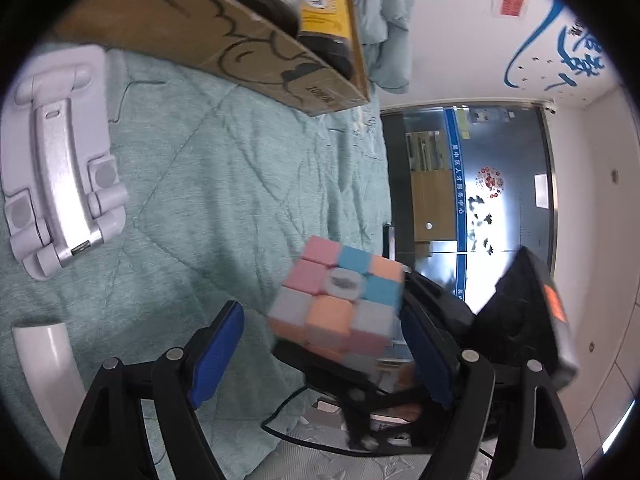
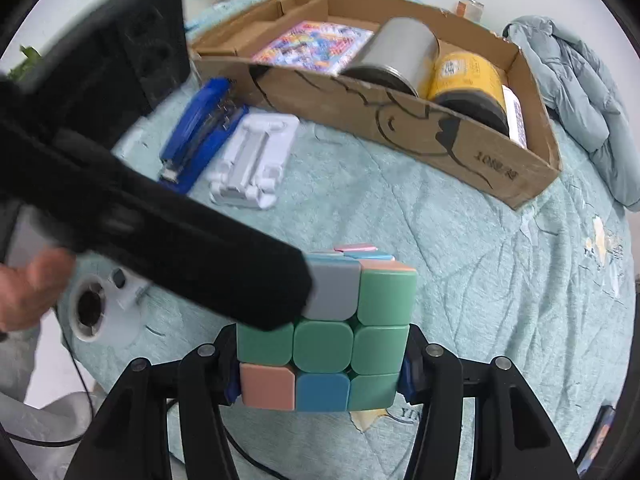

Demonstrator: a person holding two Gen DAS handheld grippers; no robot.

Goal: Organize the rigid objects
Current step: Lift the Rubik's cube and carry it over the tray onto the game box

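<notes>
The right tool (image 2: 322, 376) pinches a pastel puzzle cube (image 2: 326, 344) between its blue pads, holding it above the teal quilted bed cover (image 2: 460, 264). The left tool (image 1: 320, 344) is spread wide, its fingers (image 1: 218, 354) on either side of the cube (image 1: 340, 304) without clear contact. At the far side of the bed lies a cardboard box (image 2: 420, 136) containing a steel canister (image 2: 400, 54) and a yellow-labelled jar (image 2: 466, 76). Left of the box rest a blue stapler (image 2: 200, 128) and a white folding stand (image 2: 254, 162).
</notes>
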